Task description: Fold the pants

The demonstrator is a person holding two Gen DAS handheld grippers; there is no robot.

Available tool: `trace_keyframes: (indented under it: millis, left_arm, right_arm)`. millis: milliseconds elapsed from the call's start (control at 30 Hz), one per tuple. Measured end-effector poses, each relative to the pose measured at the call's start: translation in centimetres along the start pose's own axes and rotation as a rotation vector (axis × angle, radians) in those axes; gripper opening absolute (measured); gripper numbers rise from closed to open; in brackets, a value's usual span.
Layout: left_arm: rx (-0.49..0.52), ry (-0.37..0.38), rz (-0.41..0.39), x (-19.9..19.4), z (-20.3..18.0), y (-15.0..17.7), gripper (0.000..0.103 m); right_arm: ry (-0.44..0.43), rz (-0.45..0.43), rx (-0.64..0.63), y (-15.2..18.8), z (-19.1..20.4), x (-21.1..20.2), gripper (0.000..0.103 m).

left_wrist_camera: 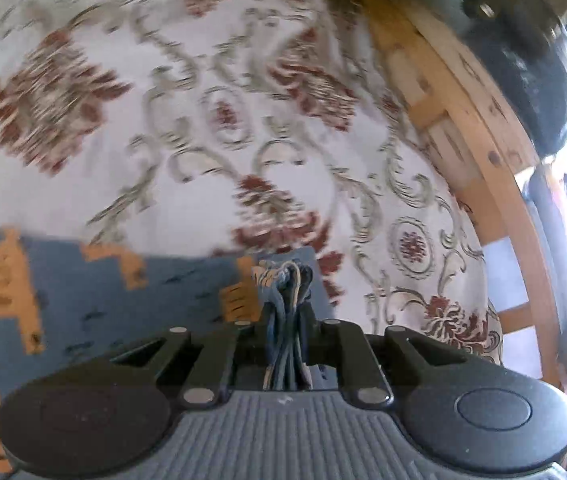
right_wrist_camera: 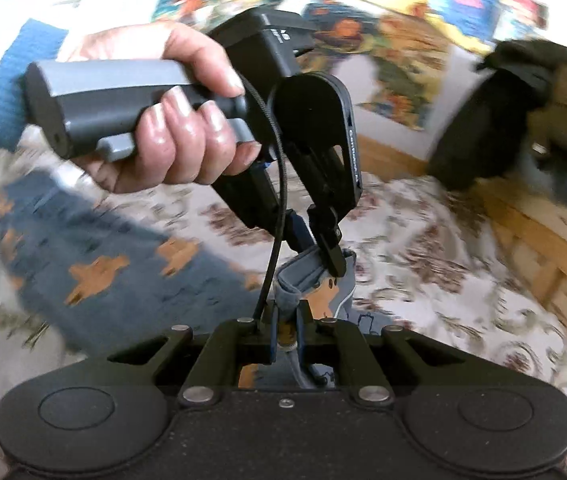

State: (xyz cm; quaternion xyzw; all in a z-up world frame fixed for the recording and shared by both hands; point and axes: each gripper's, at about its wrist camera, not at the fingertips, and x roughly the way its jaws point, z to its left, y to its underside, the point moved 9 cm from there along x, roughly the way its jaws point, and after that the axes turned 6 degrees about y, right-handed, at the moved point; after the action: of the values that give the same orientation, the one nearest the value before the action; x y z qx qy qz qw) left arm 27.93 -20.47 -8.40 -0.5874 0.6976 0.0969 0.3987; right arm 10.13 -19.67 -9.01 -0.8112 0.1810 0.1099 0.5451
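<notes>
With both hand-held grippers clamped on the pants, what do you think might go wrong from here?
1. The left hand-held gripper pinches a thick bunch of pants; layers might slip out.
2. The right hand-held gripper sits close to the left one, so they may collide.

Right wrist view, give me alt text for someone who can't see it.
Two hand-held grippers pinch one bunched end of blue pants with orange motifs: the right hand-held gripper from below, the left hand-held gripper, held by a hand, from above, over a floral cloth.

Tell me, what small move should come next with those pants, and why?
Probably carry the pinched end across and lay it flat: the left gripper and right gripper both clamp bunched blue pants, lifted off the floral bedspread.
</notes>
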Motion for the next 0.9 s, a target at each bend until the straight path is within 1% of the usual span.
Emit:
trace_keyframes:
  millis: [100, 300, 333, 367, 400, 433, 467, 500, 533, 567, 600, 667, 833, 900]
  left_arm:
    - [-0.030, 0.012, -0.023, -0.8, 3.1, 1.2, 0.013]
    - [-0.043, -0.003, -0.047, -0.7, 8.2, 3.5, 0.014]
    - [-0.050, -0.002, -0.045, -0.5, 8.8, 3.8, 0.017]
    - [-0.054, -0.004, -0.041, -0.3, 9.4, 4.0, 0.021]
    - [-0.056, -0.003, -0.037, -0.1, 9.8, 4.2, 0.023]
    - [-0.055, 0.006, -0.035, -0.1, 10.1, 4.4, 0.027]
    - [-0.055, 0.019, -0.034, -0.2, 10.2, 4.4, 0.031]
    - [-0.059, 0.031, -0.037, -0.3, 10.2, 4.4, 0.034]
    - [-0.066, 0.041, -0.041, -0.4, 10.2, 4.3, 0.041]
    - [-0.072, 0.052, -0.043, -0.4, 10.2, 4.3, 0.047]
    - [-0.075, 0.062, -0.044, -0.4, 10.2, 4.3, 0.048]
    - [-0.077, 0.065, -0.045, -0.4, 10.2, 4.3, 0.050]
    - [-0.093, 0.049, -0.048, -0.1, 10.1, 4.3, 0.050]
    - [-0.101, 0.034, -0.044, -0.1, 10.2, 4.3, 0.048]
  right_arm:
    - [-0.052, 0.020, -0.082, 0.7, 2.8, 0.3, 0.009]
    - [-0.105, 0.107, -0.168, 2.9, 5.9, 2.0, 0.009]
    - [-0.112, 0.121, -0.186, 3.2, 6.3, 2.3, 0.009]
    - [-0.114, 0.127, -0.202, 3.5, 6.7, 2.4, 0.010]
    - [-0.113, 0.127, -0.214, 3.5, 6.9, 2.4, 0.011]
    - [-0.113, 0.127, -0.221, 3.6, 7.1, 2.4, 0.012]
    - [-0.115, 0.128, -0.227, 3.6, 7.2, 2.4, 0.018]
    - [-0.117, 0.128, -0.230, 3.7, 7.3, 2.3, 0.021]
    - [-0.118, 0.128, -0.230, 3.7, 7.3, 2.2, 0.021]
    - [-0.121, 0.130, -0.227, 3.6, 7.2, 2.2, 0.024]
    - [-0.120, 0.132, -0.226, 3.7, 7.1, 2.2, 0.029]
    - [-0.116, 0.144, -0.227, 3.8, 6.9, 2.4, 0.033]
    - [-0.117, 0.167, -0.222, 4.1, 6.8, 2.8, 0.038]
    - [-0.121, 0.173, -0.217, 4.1, 6.7, 3.0, 0.038]
